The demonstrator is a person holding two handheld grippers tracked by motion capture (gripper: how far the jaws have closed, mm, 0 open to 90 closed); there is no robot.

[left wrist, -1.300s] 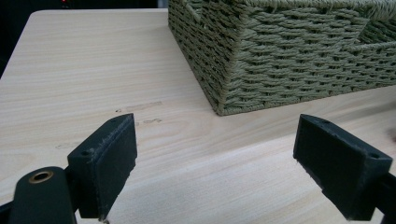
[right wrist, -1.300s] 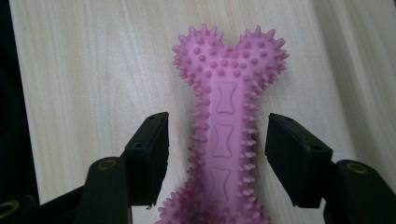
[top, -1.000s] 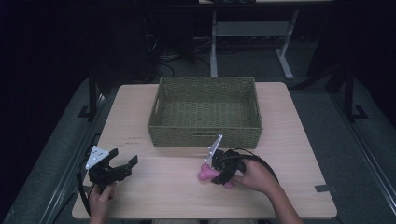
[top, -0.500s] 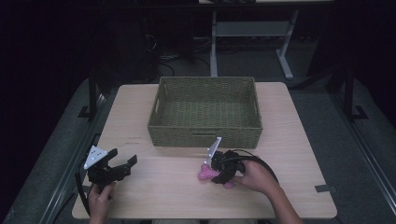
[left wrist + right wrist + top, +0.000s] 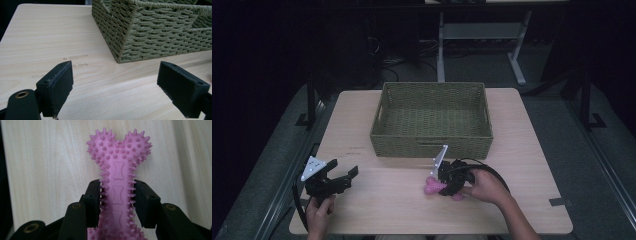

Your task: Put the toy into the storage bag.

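A pink spiky bone-shaped toy [image 5: 118,165] lies on the wooden table [image 5: 387,210] just in front of the basket. My right gripper [image 5: 117,185] has just been closing on it, and its black pads [image 5: 93,195] now press the toy's shaft from both sides. In the high view this gripper [image 5: 438,186] sits at the table's middle front, the pink toy [image 5: 430,188] sticking out to its left. My left gripper [image 5: 344,167] rests near the front left corner, open with nothing between its jaws. The left gripper view shows that gripper [image 5: 116,75] spread wide over bare wood.
A green woven basket [image 5: 432,145] stands at the back middle of the table, and its near corner [image 5: 150,37] is ahead of the left gripper. Bare wood lies between the two hands. Dark floor and table legs surround the table.
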